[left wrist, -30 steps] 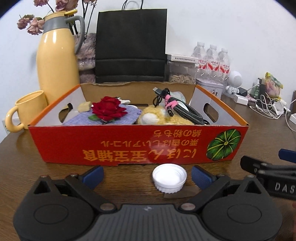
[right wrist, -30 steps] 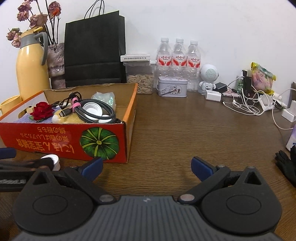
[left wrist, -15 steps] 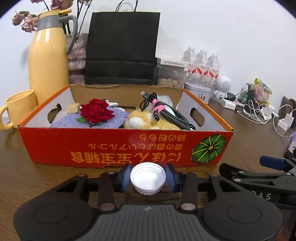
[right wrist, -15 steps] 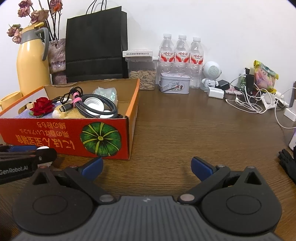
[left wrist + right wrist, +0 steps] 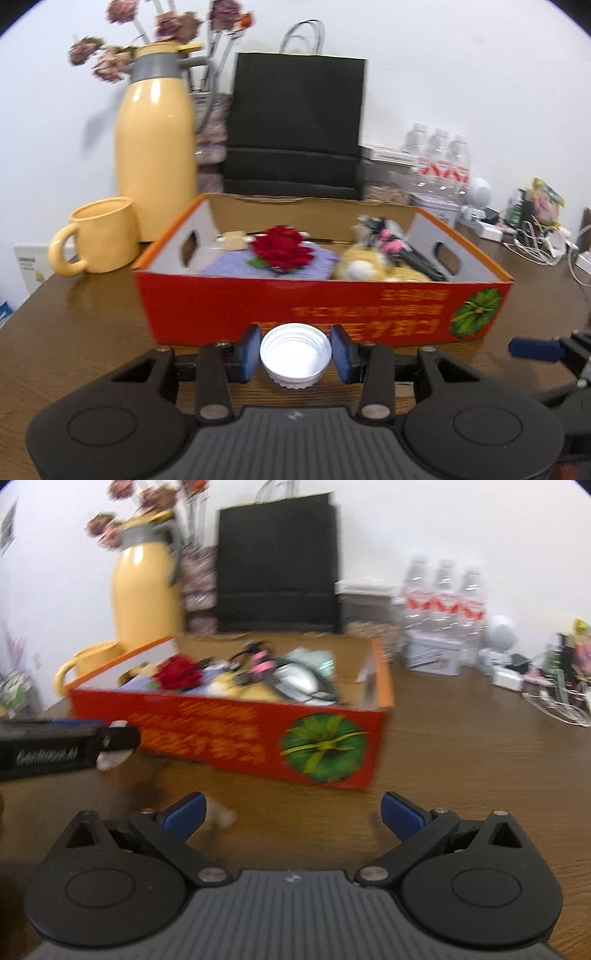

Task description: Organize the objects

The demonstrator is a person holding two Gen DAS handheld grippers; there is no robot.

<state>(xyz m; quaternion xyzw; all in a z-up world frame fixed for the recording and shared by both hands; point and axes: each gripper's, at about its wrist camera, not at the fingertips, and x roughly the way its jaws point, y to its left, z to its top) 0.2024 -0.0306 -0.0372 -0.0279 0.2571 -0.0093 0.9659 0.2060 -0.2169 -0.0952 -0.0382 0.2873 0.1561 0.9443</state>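
Observation:
My left gripper (image 5: 295,352) is shut on a white plastic lid (image 5: 295,355), held open side up just above the table in front of the red cardboard box (image 5: 325,306). The box holds a red fabric rose (image 5: 281,252), a lilac cloth, a yellow plush and a coiled black cable (image 5: 417,254). In the right wrist view the left gripper's fingers (image 5: 66,746) reach in from the left with the lid (image 5: 112,758) in them. My right gripper (image 5: 291,810) is open and empty, in front of the box (image 5: 258,738).
A yellow thermos (image 5: 155,147) and yellow mug (image 5: 98,236) stand left of the box. A black paper bag (image 5: 297,125) is behind it. Water bottles (image 5: 441,598), a tin, a white gadget and tangled cables (image 5: 535,240) lie at the right.
My left gripper closed on the white lid and lifted it off the table. Both grippers have moved, and the right wrist view now sits closer to the box.

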